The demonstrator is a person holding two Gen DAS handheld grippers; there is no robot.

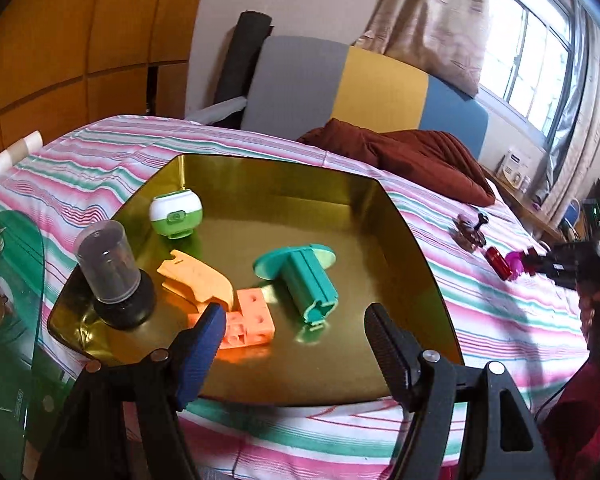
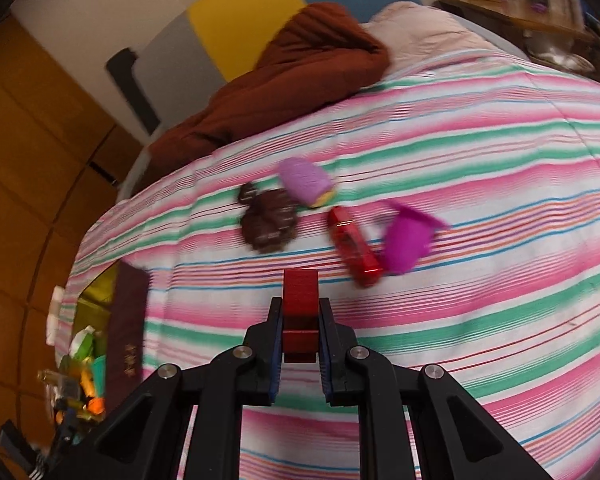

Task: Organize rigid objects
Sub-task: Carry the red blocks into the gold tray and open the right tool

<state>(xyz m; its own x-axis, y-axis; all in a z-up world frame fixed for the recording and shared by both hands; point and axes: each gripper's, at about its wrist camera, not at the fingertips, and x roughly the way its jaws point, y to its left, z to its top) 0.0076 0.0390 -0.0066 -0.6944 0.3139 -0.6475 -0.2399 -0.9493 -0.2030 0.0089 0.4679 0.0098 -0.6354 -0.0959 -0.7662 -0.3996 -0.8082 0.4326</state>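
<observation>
A gold tray lies on the striped bed. It holds a green-and-white round container, a dark clear-capped grinder, an orange curved piece, an orange block and a teal spool. My left gripper is open and empty above the tray's near edge. My right gripper is shut on a dark red block above the bed. On the bed beyond it lie a red car, a purple cup, a brown figure and a lilac piece.
A brown blanket is bunched at the head of the bed. A glass side table stands left of the tray. The headboard is grey, yellow and blue. The right gripper also shows in the left wrist view.
</observation>
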